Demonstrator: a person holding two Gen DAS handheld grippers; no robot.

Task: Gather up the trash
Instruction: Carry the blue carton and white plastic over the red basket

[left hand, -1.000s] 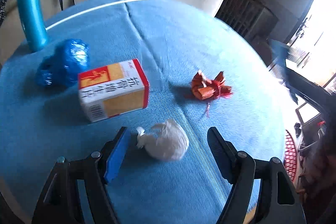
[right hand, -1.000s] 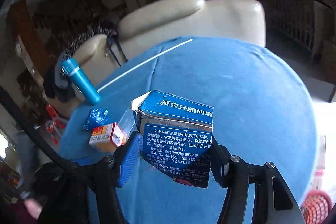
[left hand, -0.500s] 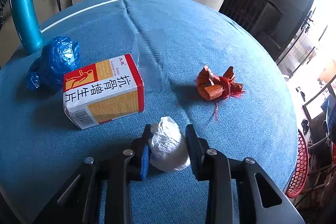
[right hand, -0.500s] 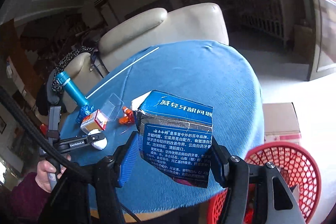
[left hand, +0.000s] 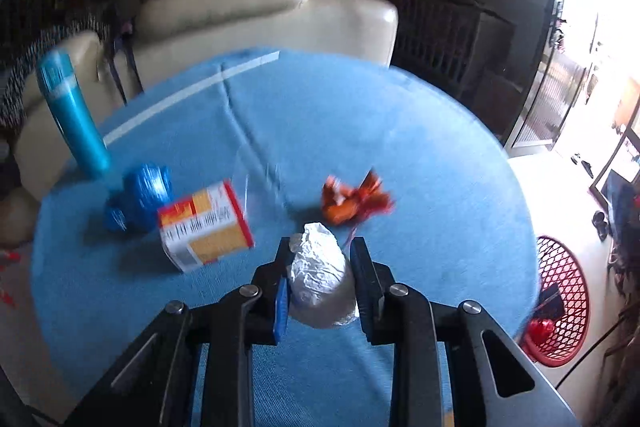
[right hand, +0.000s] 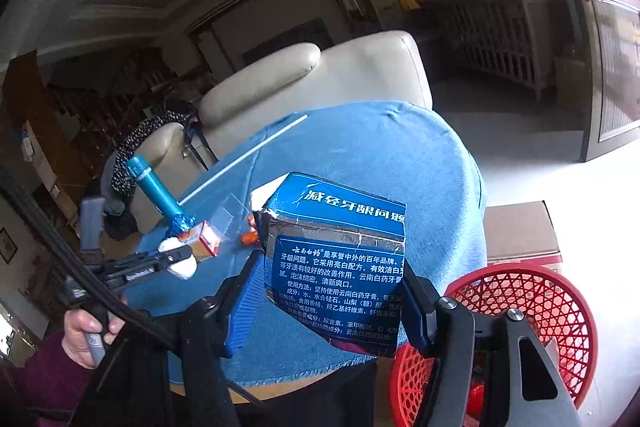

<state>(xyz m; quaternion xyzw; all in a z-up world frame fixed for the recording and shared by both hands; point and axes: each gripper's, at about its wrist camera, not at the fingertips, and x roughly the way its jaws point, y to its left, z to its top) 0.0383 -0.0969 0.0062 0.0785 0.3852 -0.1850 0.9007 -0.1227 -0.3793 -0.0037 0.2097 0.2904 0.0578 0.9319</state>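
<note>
Crinkled white wad (left hand: 318, 275) — torn glossy carton (right hand: 336, 267)

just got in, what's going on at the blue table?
Trash pickup. The left gripper is shut on a crumpled white paper wad, held over the blue tablecloth. The right gripper is shut on a torn blue toothpaste box, near the red mesh basket on the floor. On the table: an orange-and-white box, a blue plastic bag, a red wrapper and a teal bottle.
</note>
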